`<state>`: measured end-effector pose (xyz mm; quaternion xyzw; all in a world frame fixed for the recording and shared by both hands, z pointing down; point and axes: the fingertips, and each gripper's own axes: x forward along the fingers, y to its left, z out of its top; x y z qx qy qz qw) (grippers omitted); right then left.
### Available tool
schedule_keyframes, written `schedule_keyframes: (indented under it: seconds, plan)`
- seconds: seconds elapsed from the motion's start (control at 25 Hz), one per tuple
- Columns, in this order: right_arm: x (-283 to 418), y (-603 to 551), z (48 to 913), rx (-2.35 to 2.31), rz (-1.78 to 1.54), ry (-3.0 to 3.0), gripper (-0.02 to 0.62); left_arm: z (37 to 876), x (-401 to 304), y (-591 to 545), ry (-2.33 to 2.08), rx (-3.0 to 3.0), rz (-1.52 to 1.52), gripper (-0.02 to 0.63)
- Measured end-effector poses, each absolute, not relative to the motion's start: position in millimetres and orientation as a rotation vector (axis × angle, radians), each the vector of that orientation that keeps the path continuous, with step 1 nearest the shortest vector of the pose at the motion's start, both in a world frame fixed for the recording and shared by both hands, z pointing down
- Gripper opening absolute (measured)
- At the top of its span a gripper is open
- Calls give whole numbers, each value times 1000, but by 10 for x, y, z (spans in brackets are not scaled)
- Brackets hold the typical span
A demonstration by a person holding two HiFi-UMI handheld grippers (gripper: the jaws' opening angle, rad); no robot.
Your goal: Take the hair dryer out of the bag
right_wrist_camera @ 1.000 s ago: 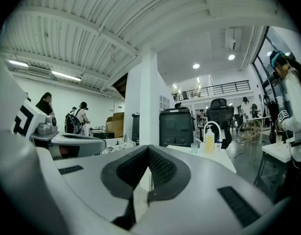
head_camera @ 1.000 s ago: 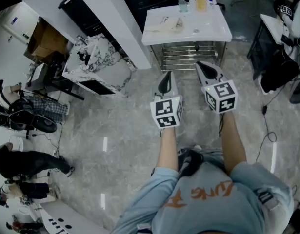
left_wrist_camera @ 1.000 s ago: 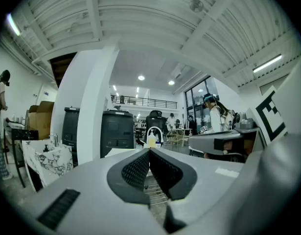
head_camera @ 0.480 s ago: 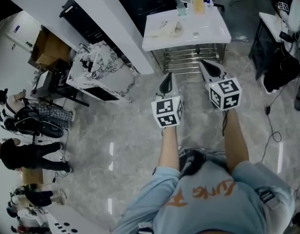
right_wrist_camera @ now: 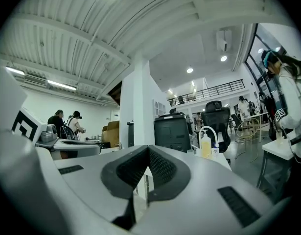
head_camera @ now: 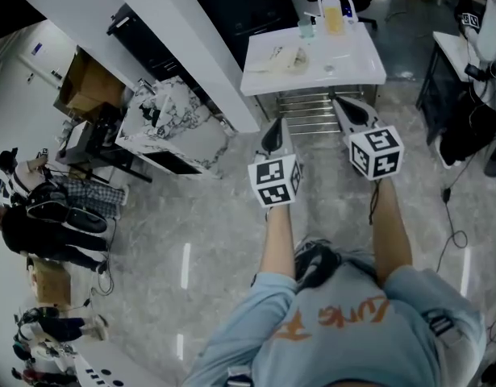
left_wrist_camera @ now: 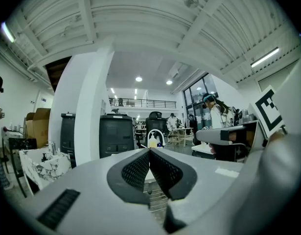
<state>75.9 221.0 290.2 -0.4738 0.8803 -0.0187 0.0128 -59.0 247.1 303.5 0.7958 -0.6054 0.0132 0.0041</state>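
Nearest, the head view looks down on the person's pale blue shirt [head_camera: 344, 333] with orange lettering, both forearms reaching forward over a grey marbled floor [head_camera: 207, 216]. The left gripper [head_camera: 276, 127] is held out level, its marker cube [head_camera: 274, 181] facing up. In its own view the two dark ribbed pads meet at the tips with nothing between them, so its jaws are closed and empty. The right gripper [head_camera: 341, 105] sits just beside it and a little further forward, its cube [head_camera: 377, 152] tilted. Its own view likewise shows the pads pressed together on nothing.

Both grippers point toward a white table [head_camera: 356, 55] that stands on a metal wire rack [head_camera: 312, 103], and neither touches it. A pale, crumpled, flat thing [head_camera: 285, 57] lies on the tabletop toward its left side. It may be the bag, though it is too small to be sure, and no hair dryer can be made out from here. At the table's far edge stands a bottle of yellowish liquid [head_camera: 334, 16] under a white looped tube, with a small cup [head_camera: 306, 29] just beside it.

To the left, a white pillar [head_camera: 175, 31] runs past a stand draped in marble-patterned cloth [head_camera: 171, 115], with a cardboard box [head_camera: 86, 83] behind it. People [head_camera: 46, 224] stand at the far left edge. Beyond the table, the right gripper view shows a black office chair [right_wrist_camera: 219, 116].
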Motion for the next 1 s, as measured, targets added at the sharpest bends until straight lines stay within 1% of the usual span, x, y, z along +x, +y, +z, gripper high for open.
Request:
schedule_keyframes:
  seconds: [0.48, 0.6, 0.84, 1.0]
  plan:
    - [715, 1836, 2748, -1468, -10, 2717, 0, 2873, -773, 2074, -1926, 2526, 16, 2]
    - [568, 1634, 2731, -1445, 27, 2735, 0, 2866, -900, 1879, -1932, 2526, -24, 2]
    - [458, 985, 2865, -1506, 27, 2745, 0, 3200, -1196, 1237, -1896, 2449, -48, 2]
    - [427, 582, 3085, -1526, -20, 2767, 0, 3369, -1194, 718, -1852, 2433, -24, 2]
